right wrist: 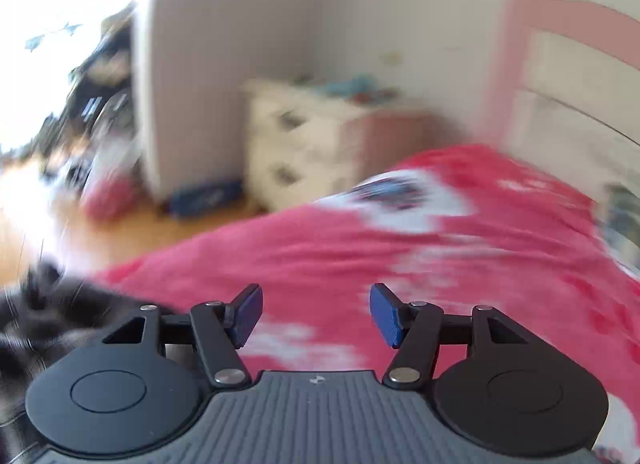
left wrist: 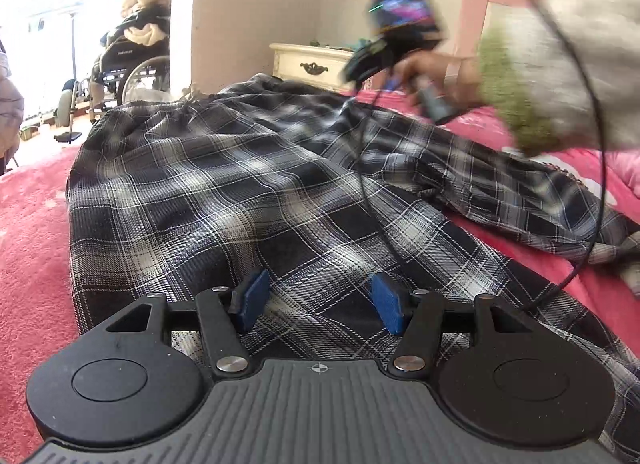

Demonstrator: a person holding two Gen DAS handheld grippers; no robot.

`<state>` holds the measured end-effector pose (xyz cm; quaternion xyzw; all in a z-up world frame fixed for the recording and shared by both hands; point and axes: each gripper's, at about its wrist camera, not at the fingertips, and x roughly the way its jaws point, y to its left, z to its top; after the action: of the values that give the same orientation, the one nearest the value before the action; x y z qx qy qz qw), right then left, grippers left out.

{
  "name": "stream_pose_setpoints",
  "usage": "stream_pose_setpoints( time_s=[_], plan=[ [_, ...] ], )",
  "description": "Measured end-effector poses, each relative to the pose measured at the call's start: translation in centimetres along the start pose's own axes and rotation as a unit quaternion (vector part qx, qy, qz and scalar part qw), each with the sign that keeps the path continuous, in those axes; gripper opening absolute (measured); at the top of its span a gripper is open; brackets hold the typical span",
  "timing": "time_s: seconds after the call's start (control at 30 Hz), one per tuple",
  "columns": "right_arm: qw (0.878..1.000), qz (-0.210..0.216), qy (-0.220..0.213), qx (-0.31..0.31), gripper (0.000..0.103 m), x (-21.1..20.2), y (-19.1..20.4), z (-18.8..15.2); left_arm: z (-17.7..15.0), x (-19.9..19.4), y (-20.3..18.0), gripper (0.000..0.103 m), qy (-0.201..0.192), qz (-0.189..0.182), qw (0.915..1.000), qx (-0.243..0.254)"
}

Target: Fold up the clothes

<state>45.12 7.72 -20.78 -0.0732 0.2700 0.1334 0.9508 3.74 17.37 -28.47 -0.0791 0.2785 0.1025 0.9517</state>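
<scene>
Black, white and grey plaid pants (left wrist: 224, 192) lie spread on a pink-red bed cover (left wrist: 32, 248). One leg runs toward me, the other (left wrist: 500, 184) lies off to the right. My left gripper (left wrist: 318, 300) is open and empty, just above the near leg. The right gripper body (left wrist: 400, 40) shows blurred in the left wrist view, held in a hand above the far side of the pants. In its own blurred view, my right gripper (right wrist: 316, 314) is open and empty over the bed cover (right wrist: 320, 256), with a bit of plaid cloth (right wrist: 36, 316) at lower left.
A cream nightstand (left wrist: 308, 64) stands by the wall beyond the bed; it also shows in the right wrist view (right wrist: 296, 144). A wheelchair (left wrist: 128, 68) piled with clothes stands at the far left. A pink headboard (left wrist: 480, 16) is at the right. A black cable (left wrist: 600, 184) hangs across the right side.
</scene>
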Motion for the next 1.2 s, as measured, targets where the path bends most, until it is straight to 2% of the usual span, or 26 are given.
stream_pose_setpoints(
  time_s=[0.07, 0.1, 0.17, 0.27, 0.37, 0.5, 0.63, 0.7, 0.73, 0.83, 0.93, 1.03, 1.1, 1.13, 1.17, 1.2],
  plan=[
    [0.999, -0.048, 0.011, 0.014, 0.063, -4.0, -4.5, -0.8, 0.1, 0.0, -0.1, 0.059, 0.002, -0.001, 1.0000, 0.000],
    [0.998, -0.059, 0.019, 0.020, 0.063, -6.3, -6.4, -1.8, 0.1, 0.0, -0.1, 0.060, 0.002, -0.001, 1.0000, 0.002],
    [0.996, -0.067, 0.030, 0.041, 0.063, -11.5, -10.1, -4.0, 0.1, -0.1, -0.1, 0.060, 0.003, -0.001, 1.0000, 0.005],
    [0.996, -0.058, 0.017, 0.072, 0.063, -21.1, -13.3, -7.6, 0.3, -0.6, 0.4, 0.060, -0.002, 0.003, 1.0000, 0.004],
    [0.997, -0.061, -0.012, 0.049, 0.063, -31.1, -13.8, -10.7, 0.4, -1.4, 1.3, 0.060, -0.006, 0.011, 0.9999, -0.009],
    [0.998, -0.056, -0.038, 0.001, 0.063, -43.7, -12.5, -13.7, 0.7, -2.1, 2.2, 0.060, -0.003, 0.017, 0.9995, -0.028],
    [0.995, -0.068, -0.054, -0.046, 0.063, -53.7, -10.1, -15.3, 1.0, -2.8, 2.8, 0.060, -0.008, 0.027, 0.9992, -0.028],
    [0.995, -0.063, -0.056, -0.052, 0.063, -57.3, -9.3, -16.0, 1.4, -3.1, 3.7, 0.060, -0.007, 0.025, 0.9989, -0.038],
    [0.997, -0.052, -0.039, -0.036, 0.063, -58.0, -9.2, -16.8, 1.5, -3.1, 4.2, 0.060, -0.002, 0.023, 0.9987, -0.045],
    [0.998, -0.016, 0.056, 0.034, 0.059, -57.4, -8.8, -20.6, 1.6, -3.2, 5.2, 0.060, 0.034, 0.001, 0.9966, -0.076],
    [0.980, -0.018, 0.177, 0.093, 0.053, -53.4, -8.0, -26.3, 1.7, -4.2, 4.3, 0.060, 0.086, -0.048, 0.9925, -0.073],
    [0.964, -0.001, 0.222, 0.145, 0.049, -51.2, -7.2, -30.6, 1.9, -6.7, 2.3, 0.060, 0.117, -0.092, 0.9882, -0.036],
    [0.960, -0.001, 0.243, 0.141, 0.046, -50.0, -6.4, -32.4, 1.0, -8.2, 1.4, 0.060, 0.133, -0.134, 0.9819, -0.019],
    [0.959, -0.006, 0.250, 0.130, 0.036, -49.6, -6.0, -33.2, 0.5, -8.9, 0.9, 0.060, 0.140, -0.155, 0.9778, -0.011],
    [0.958, -0.021, 0.259, 0.120, 0.014, -49.3, -5.7, -34.0, -0.3, -9.4, 0.5, 0.060, 0.147, -0.172, 0.9741, -0.005],
    [0.955, -0.036, 0.269, 0.121, 0.005, -49.2, -6.0, -34.6, -1.0, -9.6, 0.0, 0.060, 0.154, -0.185, 0.9706, 0.001]
  ],
)
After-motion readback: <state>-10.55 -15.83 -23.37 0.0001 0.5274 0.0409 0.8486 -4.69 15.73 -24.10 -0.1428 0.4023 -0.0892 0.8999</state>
